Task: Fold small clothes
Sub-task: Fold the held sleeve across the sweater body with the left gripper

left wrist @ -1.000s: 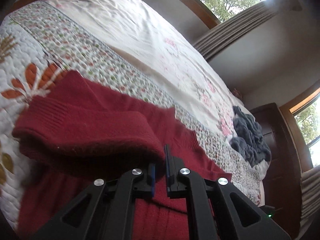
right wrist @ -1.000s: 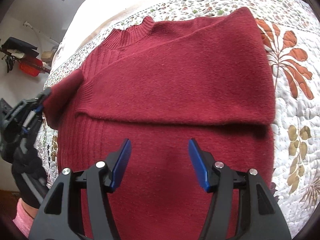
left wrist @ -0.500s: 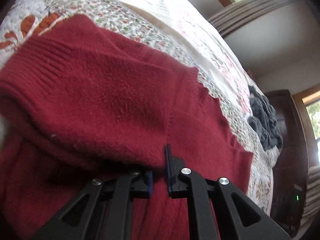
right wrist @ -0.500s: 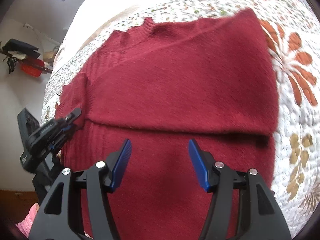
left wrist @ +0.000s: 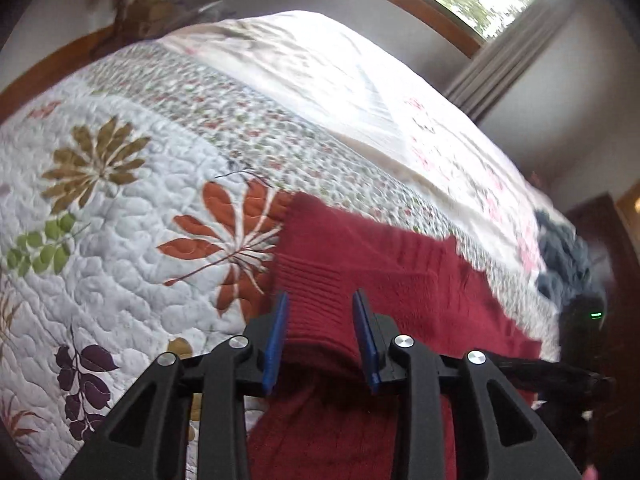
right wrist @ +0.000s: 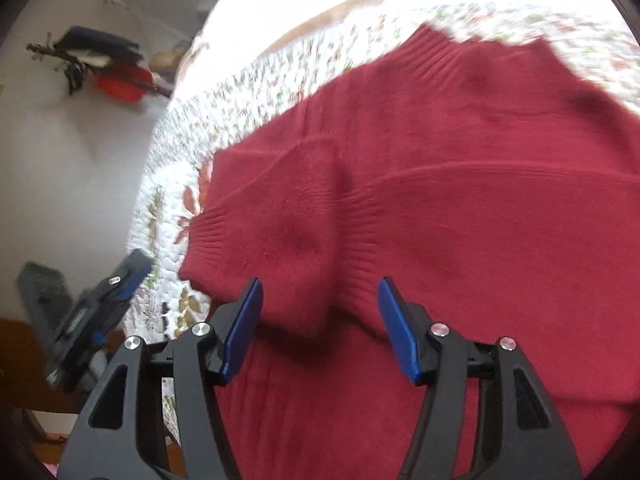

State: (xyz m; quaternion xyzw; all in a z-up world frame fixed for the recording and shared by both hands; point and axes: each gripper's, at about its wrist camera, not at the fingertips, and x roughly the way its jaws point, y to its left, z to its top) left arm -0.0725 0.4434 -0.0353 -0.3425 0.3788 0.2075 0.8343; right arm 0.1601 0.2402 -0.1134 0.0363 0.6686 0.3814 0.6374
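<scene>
Two grippers, both with jaws spread and gripping nothing. Left gripper (left wrist: 320, 336) sits low over a ribbed cuff (left wrist: 316, 280) of the red sweater (right wrist: 440, 200), cuff lying between the blue pads without clear contact. Right gripper (right wrist: 320, 320) hovers above the sweater's middle, where both sleeves are folded across the body. Sweater lies flat on the bed's floral quilt (left wrist: 120, 200). Grey clothes (left wrist: 568, 260) heaped at the far edge.
</scene>
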